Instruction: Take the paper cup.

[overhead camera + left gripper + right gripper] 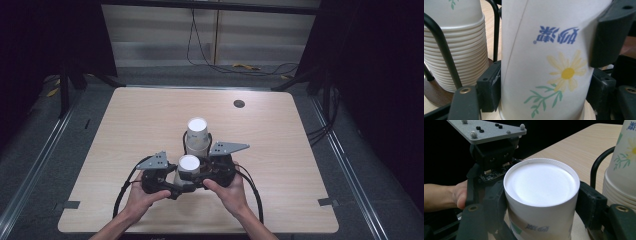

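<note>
We find a single paper cup [189, 167] standing upside down on the wooden table [280, 165], near its front edge, with its flat white base facing up. Just behind it stands a stack of paper cups [198, 136], also inverted, seated in a black wire holder [441, 47] on a dark round base.

The left gripper [172, 182] and the right gripper [206, 176] meet at the single cup from opposite sides, each held in one of the person's hands. In the left gripper view, its black jaws stand on either side of the cup wall, and the pads [489, 87] lie against the printed paper beside the yellow daisy; we record this gripper as closed on the cup.

In the right gripper view, its jaws flank the cup just below the upturned base. The pads [591, 205] sit at the cup wall, but we cannot tell whether they press on it or stand just clear. The left gripper's grey plate [489, 130] shows beyond the cup.
</note>
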